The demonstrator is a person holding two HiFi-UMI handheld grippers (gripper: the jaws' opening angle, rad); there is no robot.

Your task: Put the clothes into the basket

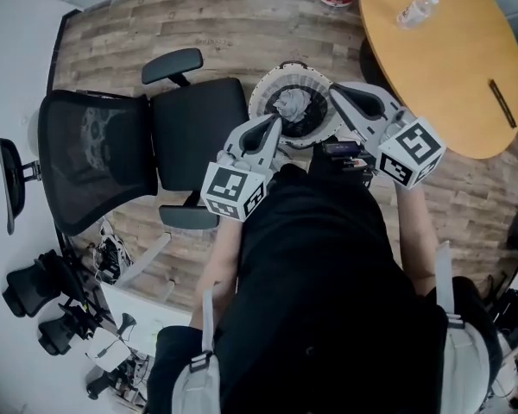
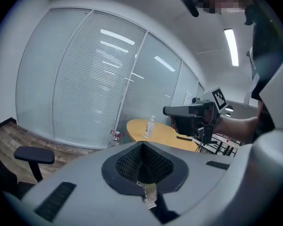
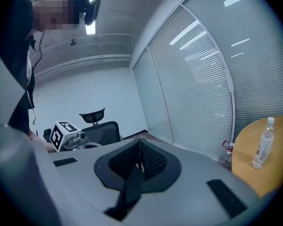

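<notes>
Wood-plank floor, left claw and right claw both clamped on black garment, basket ahead, office chair beside

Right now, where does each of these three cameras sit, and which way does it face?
Head view: on the head, steeply down at the basket; forearms, left gripper, right gripper show.
Left gripper view: on that gripper, along jaws shut on black cloth, toward the table; right gripper shows.
Right gripper view: likewise, toward the blinds; left gripper shows.
Shared: both gripper views show the water bottle.
</notes>
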